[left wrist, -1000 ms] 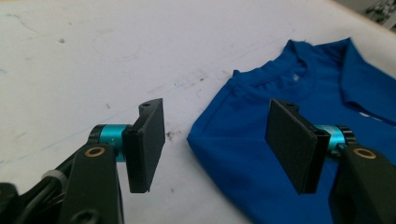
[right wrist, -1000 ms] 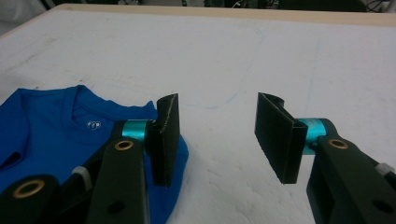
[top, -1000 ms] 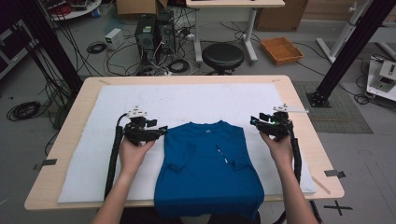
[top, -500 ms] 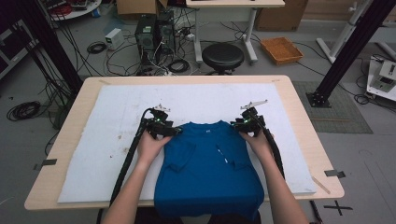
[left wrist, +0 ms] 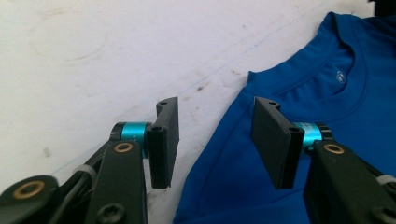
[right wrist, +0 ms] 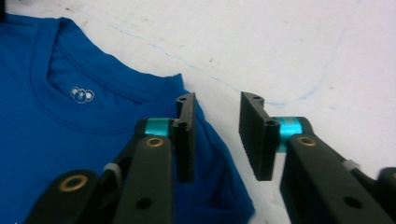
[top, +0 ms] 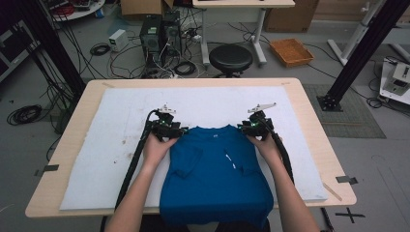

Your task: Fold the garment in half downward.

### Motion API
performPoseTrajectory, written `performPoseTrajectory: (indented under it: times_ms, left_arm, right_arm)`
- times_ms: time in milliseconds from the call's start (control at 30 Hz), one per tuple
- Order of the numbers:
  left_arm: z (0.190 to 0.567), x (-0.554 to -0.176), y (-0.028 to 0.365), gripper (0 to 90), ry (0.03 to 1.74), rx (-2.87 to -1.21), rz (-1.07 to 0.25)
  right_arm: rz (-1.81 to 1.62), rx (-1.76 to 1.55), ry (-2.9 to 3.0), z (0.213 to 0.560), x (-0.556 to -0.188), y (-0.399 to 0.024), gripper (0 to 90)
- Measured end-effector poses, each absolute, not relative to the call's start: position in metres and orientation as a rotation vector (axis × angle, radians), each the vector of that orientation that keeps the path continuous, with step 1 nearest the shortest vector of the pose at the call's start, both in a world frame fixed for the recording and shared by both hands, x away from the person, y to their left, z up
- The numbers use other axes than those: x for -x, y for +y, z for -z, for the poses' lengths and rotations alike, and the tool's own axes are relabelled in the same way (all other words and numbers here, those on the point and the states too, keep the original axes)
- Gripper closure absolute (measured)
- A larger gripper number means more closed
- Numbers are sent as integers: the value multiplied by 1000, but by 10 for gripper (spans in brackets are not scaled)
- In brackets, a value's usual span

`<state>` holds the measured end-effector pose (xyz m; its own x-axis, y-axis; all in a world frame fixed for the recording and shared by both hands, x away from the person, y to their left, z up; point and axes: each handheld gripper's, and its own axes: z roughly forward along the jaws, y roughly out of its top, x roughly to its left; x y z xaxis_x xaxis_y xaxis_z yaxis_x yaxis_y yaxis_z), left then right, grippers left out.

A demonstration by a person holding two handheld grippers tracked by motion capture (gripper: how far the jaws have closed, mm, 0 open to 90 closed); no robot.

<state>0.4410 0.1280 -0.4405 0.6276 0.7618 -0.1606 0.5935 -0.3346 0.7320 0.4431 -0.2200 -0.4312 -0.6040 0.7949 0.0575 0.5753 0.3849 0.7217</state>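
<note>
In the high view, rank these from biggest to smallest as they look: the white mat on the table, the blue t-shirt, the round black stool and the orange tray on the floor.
1. White mat
2. Blue t-shirt
3. and 4. Round black stool and orange tray: they look about alike, and both sit farther from the camera than the table, so I won't rank them.

Dim, soft high view – floor in shadow, bright close views, near jaws perhaps slightly blurred

High view overhead, facing forward-down; gripper views close, sharing shirt (top: pixel 215 174) collar.
</note>
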Motion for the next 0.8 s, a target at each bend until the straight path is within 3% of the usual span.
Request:
performPoseTrajectory:
  times_ms: [267, 400, 467, 500, 600, 800]
  left_arm:
    - [441, -437, 115, 532, 1020, -2150, -347]
    - [441, -434, 111, 556, 989, -2180, -370]
    - [441, -434, 110, 637, 976, -2183, -379]
    - [441, -433, 110, 637, 971, -2184, -376]
    - [441, -433, 109, 830, 941, -2178, -342]
    - [441, -438, 117, 867, 960, -2136, -301]
  right_arm:
    - [-963, -1188, 2428, 440, -449, -211, 630]
    - [-945, -1151, 2445, 439, -447, -209, 737]
    - [-932, -1112, 2459, 439, -446, -205, 836]
    - [-932, -1112, 2459, 439, -446, -205, 836]
    - [-927, -1087, 2460, 438, -444, -203, 872]
    - [-1007, -1114, 2434, 432, -445, -211, 879]
